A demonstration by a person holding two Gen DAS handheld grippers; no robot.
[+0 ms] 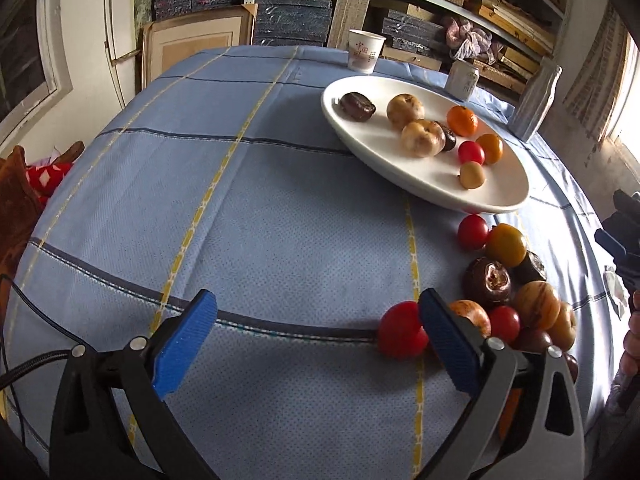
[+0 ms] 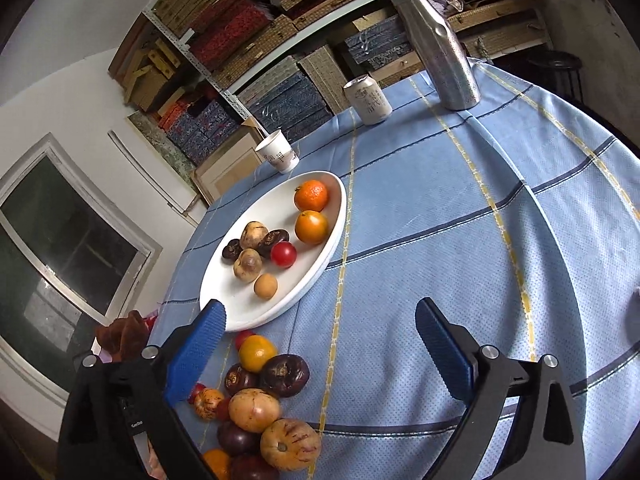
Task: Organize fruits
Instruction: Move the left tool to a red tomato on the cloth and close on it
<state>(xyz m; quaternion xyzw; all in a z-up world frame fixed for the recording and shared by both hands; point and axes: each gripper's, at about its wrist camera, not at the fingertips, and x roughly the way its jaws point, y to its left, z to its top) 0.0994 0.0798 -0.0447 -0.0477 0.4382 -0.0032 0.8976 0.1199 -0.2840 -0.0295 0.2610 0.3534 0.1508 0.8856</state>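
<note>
A white oval plate on the blue checked tablecloth holds two oranges, a red tomato and several tan and dark fruits. A loose pile of fruit lies on the cloth in front of the plate. My left gripper is open over bare cloth. One red tomato from the pile's edge sits just inside its right finger, and the pads do not press it. My right gripper is open above the cloth, with the pile low between its fingers, close to the left one.
A paper cup, a drink can and a steel bottle stand along the table's far edge. Stacked boxes fill shelves behind. A cable trails at the left.
</note>
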